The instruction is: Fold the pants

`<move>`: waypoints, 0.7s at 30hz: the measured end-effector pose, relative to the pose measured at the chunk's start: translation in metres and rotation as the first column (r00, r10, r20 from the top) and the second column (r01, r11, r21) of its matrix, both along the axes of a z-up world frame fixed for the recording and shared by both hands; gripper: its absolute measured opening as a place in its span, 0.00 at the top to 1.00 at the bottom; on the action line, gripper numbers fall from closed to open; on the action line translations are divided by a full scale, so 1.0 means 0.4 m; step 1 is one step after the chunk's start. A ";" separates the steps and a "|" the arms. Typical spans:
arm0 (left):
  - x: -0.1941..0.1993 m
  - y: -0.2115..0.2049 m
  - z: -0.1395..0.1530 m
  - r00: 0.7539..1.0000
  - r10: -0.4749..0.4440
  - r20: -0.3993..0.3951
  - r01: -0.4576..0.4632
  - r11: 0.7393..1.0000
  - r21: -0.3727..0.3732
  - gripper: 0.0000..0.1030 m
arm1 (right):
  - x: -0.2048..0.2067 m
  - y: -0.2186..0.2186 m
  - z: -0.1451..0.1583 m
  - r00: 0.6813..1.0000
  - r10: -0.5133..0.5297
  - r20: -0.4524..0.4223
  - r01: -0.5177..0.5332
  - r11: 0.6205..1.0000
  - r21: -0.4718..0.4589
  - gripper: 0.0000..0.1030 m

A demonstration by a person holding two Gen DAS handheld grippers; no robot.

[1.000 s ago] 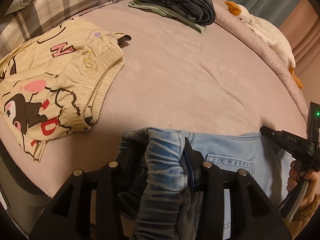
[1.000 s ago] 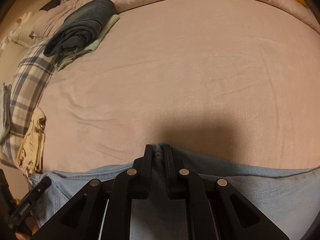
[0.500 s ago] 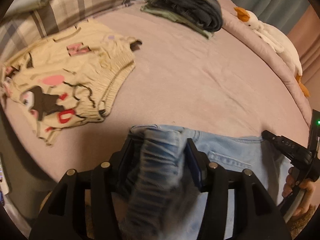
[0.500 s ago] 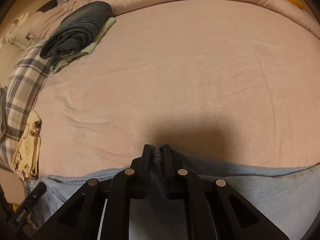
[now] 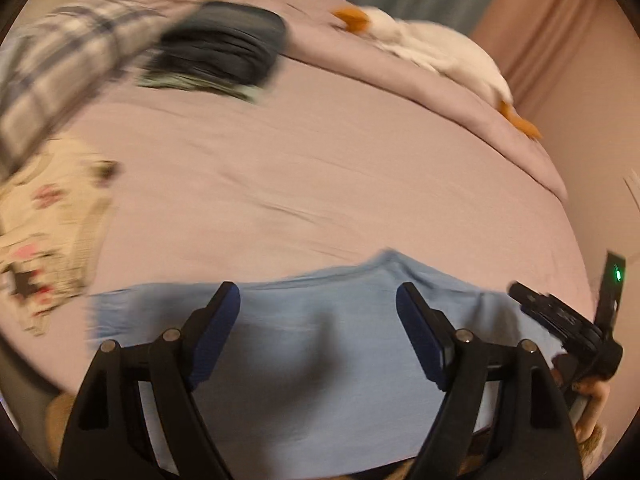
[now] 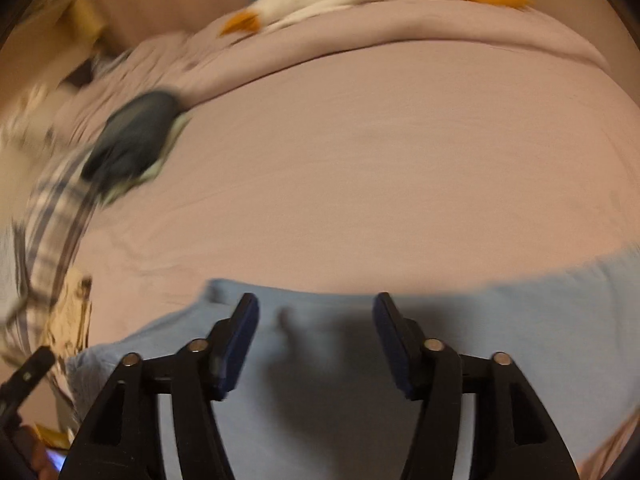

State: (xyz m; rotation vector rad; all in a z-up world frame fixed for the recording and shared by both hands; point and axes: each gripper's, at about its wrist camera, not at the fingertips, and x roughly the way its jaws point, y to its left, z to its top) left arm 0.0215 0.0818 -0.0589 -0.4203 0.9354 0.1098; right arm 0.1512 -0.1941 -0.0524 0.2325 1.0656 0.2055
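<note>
Light blue jeans (image 5: 320, 344) lie spread along the near edge of the pink bed, also in the right wrist view (image 6: 500, 340). My left gripper (image 5: 318, 300) is open and empty above the denim, jaws wide apart. My right gripper (image 6: 316, 312) is open and empty above the same jeans. The right gripper's body shows at the right edge of the left wrist view (image 5: 568, 320). Both views are blurred by motion.
A folded dark garment stack (image 5: 228, 52) lies at the far left of the bed (image 5: 340, 168). Cream cartoon-print pyjama pants (image 5: 44, 232) and a plaid pillow (image 5: 60, 64) lie at the left. A white goose plush (image 5: 432, 48) lies at the back.
Both grippers have opened and let go of the jeans, which now lie flat on the bed. Both grippers have lifted and tilted up, showing more of the far bed.
</note>
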 end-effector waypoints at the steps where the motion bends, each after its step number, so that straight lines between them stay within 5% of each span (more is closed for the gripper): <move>1: 0.027 -0.018 -0.016 1.000 -0.024 -0.015 0.023 1.000 -0.018 0.23 | -0.008 -0.045 -0.003 0.999 -0.048 -0.004 0.048 0.999 0.003 0.31; 6: 0.149 -0.115 -0.095 0.990 -0.113 -0.083 0.109 0.992 -0.057 0.35 | -0.073 -0.335 -0.036 0.935 -0.353 -0.025 0.352 0.935 -0.048 0.31; 9: 0.196 -0.147 -0.124 0.986 -0.125 -0.112 0.121 0.992 -0.049 0.45 | -0.102 -0.434 -0.041 0.894 -0.447 -0.009 0.446 0.893 -0.056 0.31; 15: 0.191 -0.142 -0.147 0.980 -0.078 -0.181 0.069 0.996 -0.054 0.49 | -0.104 -0.489 -0.057 0.870 -0.494 0.012 0.493 0.868 -0.058 0.31; 21: 0.128 -0.100 -0.074 0.996 -0.017 -0.090 0.010 0.998 -0.069 0.48 | -0.084 -0.508 -0.069 0.858 -0.513 0.019 0.510 0.848 -0.143 0.31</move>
